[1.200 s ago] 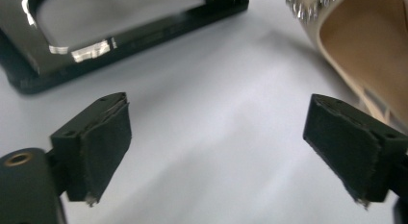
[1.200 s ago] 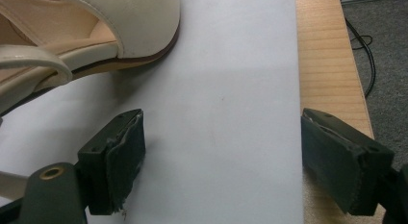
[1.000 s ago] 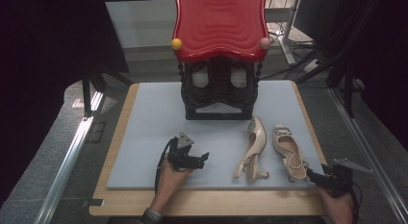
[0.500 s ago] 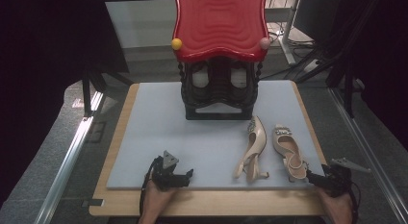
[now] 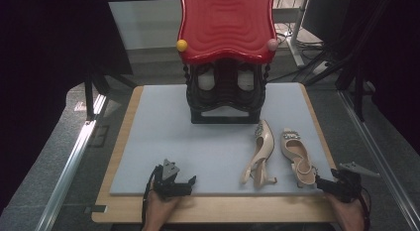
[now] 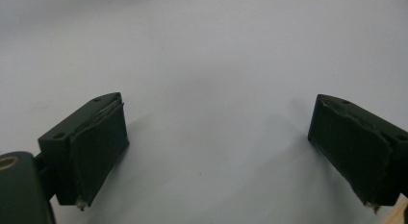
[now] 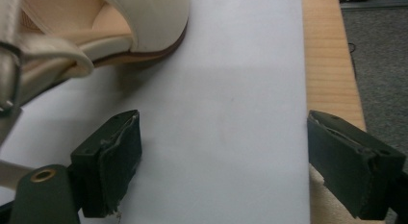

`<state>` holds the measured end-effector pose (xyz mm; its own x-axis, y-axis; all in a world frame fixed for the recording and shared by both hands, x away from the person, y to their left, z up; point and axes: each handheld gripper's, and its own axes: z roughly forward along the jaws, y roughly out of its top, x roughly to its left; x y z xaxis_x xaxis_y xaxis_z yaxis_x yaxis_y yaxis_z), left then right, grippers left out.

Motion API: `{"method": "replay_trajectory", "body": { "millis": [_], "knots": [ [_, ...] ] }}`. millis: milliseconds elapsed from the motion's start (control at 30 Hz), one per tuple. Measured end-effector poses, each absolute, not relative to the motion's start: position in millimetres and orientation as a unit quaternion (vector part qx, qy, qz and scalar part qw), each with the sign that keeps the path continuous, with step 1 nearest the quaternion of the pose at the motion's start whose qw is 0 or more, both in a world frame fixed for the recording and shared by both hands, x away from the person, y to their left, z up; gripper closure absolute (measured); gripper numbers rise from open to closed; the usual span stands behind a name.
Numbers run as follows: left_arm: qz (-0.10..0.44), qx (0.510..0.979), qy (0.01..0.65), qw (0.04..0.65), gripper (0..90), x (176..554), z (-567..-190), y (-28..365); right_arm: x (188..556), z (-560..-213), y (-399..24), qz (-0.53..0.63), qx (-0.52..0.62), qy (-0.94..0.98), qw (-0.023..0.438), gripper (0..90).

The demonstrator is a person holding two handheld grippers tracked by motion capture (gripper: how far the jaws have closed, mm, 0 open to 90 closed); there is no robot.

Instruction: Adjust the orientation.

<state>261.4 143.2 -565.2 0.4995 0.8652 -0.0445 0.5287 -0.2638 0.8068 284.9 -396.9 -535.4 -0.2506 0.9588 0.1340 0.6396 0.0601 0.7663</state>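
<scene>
My left gripper point(image 5: 190, 181) has pulled back from the middle of the pale blue-grey mat point(image 5: 198, 146) to the lower left of the high view, and now sits at the mat's near edge by the light wooden counter point(image 5: 124, 137); its fingers point(image 6: 103, 147) are spread wide over bare mat with nothing between them. My right gripper point(image 5: 319, 181) has kept its place at the lower right, its fingers point(image 7: 115, 156) also spread, having just closed a little with nothing between them. It is just beside the heel of the right-hand cream slingback shoe with a jewelled toe point(image 5: 297, 156). The second cream shoe point(image 5: 261, 151) lies on its side just left of it, both in front of the red-topped black shoe rack point(image 5: 225, 28). With the left hand retreated, I judge the right is set to take the near shoe next.
</scene>
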Motion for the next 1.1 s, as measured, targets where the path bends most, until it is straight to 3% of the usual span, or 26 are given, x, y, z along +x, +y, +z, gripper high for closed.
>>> {"method": "replay_trajectory", "body": {
  "millis": [133, 267, 567, 1100],
  "knots": [
    [0.209, 0.767, 0.454, 0.402, 6.0, 261.5, -565.2, 143.1, 281.0, -527.9, -399.8, 0.367, 0.575, 0.696, 0.226, 29.8],
    [0.21, 0.767, 0.455, 0.401, 6.0, 261.7, -565.2, 142.9, 275.8, -516.9, -407.8, 0.393, 0.569, 0.69, 0.211, 48.3],
    [0.21, 0.767, 0.455, 0.401, 5.9, 261.8, -565.2, 142.7, 277.6, -483.5, -393.8, 0.38, 0.542, 0.714, 0.229, 87.5],
    [0.21, 0.766, 0.455, 0.401, 5.8, 262.0, -565.2, 142.6, 279.8, -442.9, -349.7, 0.415, 0.491, 0.738, 0.204, 89.6]
  ]
}}
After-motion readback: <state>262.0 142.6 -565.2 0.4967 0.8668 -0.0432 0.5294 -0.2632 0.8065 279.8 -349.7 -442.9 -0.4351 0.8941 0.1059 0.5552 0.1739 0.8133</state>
